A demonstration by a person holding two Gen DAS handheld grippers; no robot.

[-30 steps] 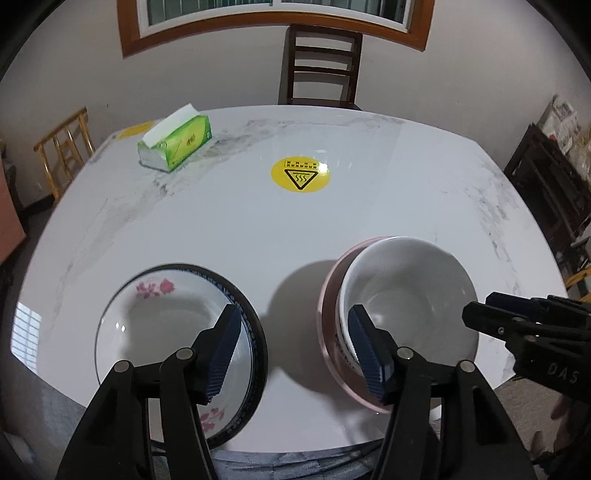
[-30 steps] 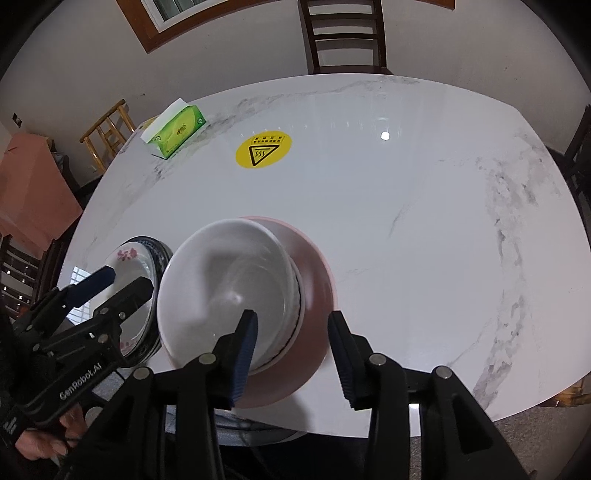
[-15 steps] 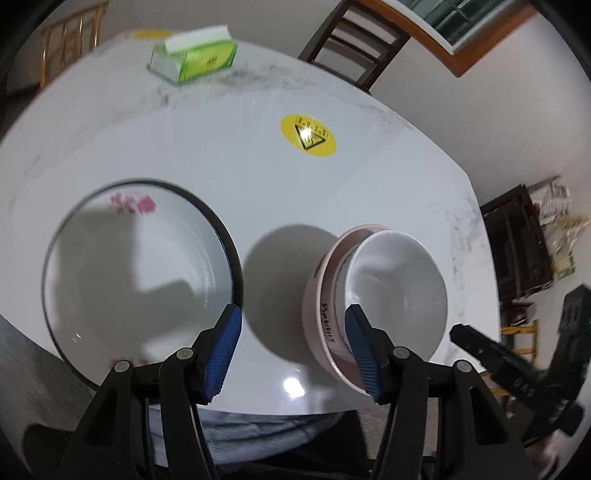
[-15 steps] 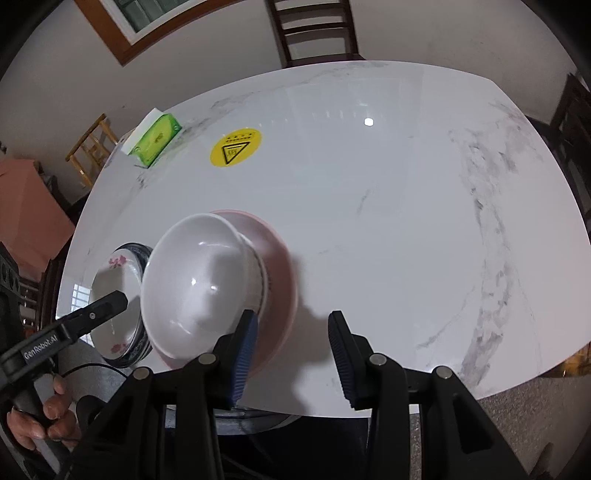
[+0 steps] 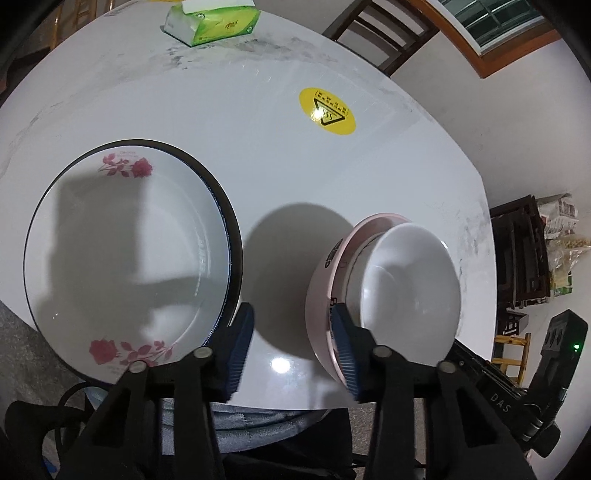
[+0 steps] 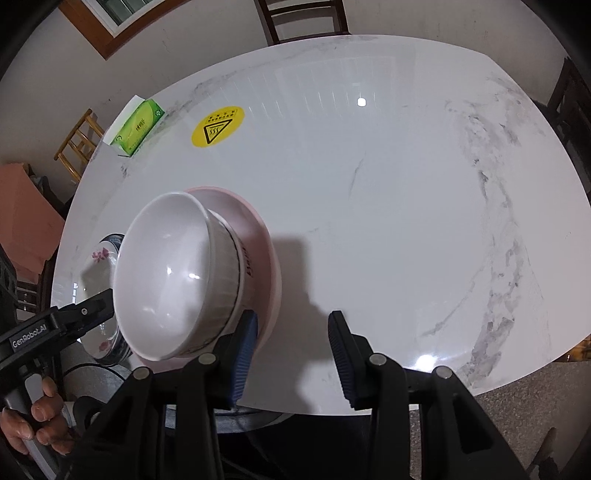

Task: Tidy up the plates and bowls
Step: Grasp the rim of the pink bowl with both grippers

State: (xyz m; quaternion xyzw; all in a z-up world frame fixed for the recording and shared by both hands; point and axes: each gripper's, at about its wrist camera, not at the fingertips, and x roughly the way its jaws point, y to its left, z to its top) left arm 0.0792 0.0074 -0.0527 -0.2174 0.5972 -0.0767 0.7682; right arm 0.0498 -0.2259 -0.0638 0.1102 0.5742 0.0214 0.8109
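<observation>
On the table (image 6: 388,192), stacked bowls (image 6: 173,273)

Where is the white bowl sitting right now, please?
The white bowl sits nested in the pink bowl at the table's near edge, right of the rose plate.

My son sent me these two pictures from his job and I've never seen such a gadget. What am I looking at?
No robot here: a person holds hand tongs, one per hand, each with a wide-angle camera looking along its fingers. One picture comes from the left tongs, the other from the right tongs; both are open and hold nothing. On the marble table lie a rose-patterned plate, a white bowl sitting in a pink bowl, a green tissue box and a yellow warning sticker.
</observation>
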